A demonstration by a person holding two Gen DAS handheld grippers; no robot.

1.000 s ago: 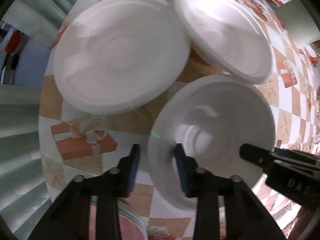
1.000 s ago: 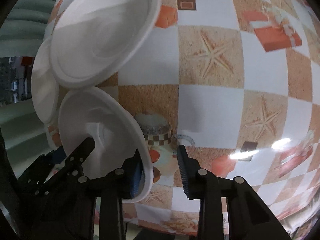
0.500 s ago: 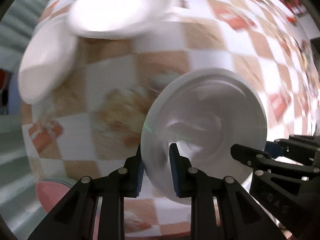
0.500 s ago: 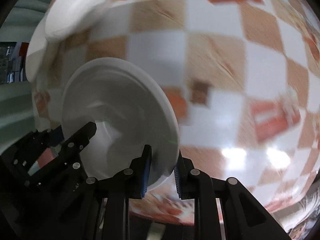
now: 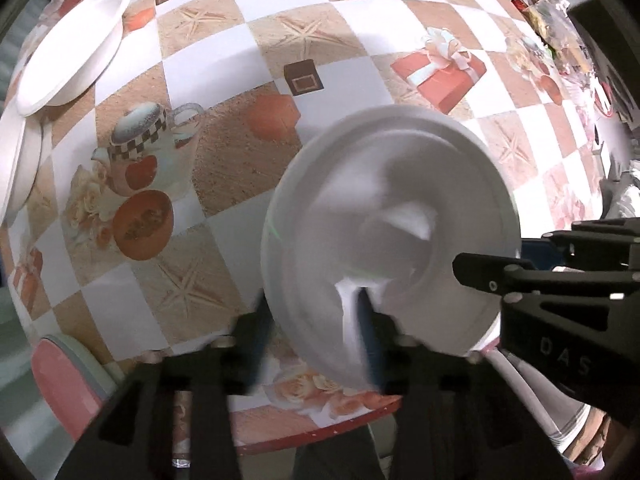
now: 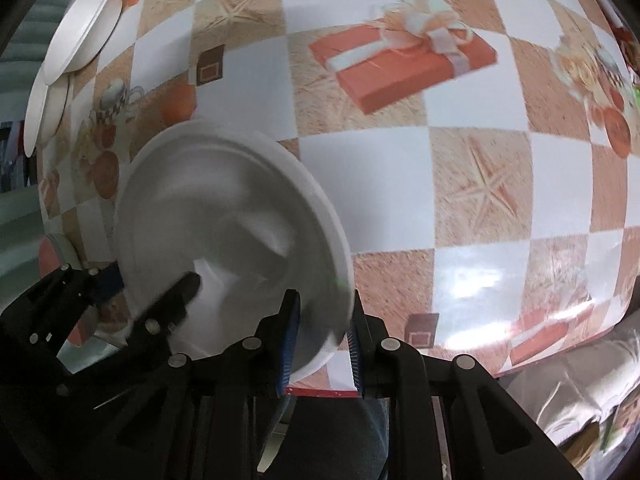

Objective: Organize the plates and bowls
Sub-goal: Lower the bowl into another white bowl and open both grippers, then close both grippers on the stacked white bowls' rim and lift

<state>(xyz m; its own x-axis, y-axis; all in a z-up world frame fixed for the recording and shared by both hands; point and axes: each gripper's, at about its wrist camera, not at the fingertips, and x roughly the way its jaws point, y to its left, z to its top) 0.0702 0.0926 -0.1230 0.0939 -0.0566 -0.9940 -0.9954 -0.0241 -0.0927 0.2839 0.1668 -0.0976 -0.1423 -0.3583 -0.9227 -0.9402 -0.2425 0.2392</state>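
A white bowl (image 5: 392, 216) (image 6: 224, 216) hangs tilted over the near edge of the checked tablecloth. My left gripper (image 5: 312, 332) (image 6: 144, 286) straddles one side of its rim; its jaws are opening, blurred and well apart, and the pads no longer press the rim between them. My right gripper (image 6: 322, 340) (image 5: 500, 252) has the opposite rim between its blue pads. Those jaws are opening slightly but still touch the rim. Two more white dishes (image 5: 68, 48) (image 6: 80, 24) overlap at the far left of the table.
The table edge (image 5: 320, 428) runs just under the bowl. A pink-topped stool (image 5: 60, 384) stands off the table's left corner. Clutter (image 5: 560, 20) lies at the far right end. The patterned cloth (image 6: 480, 184) to the right of the bowl is bare.
Both grippers carried the bowl away from the other two dishes, which slid to the far left of view. The left jaws, shut on the rim half a second ago, have spread apart.
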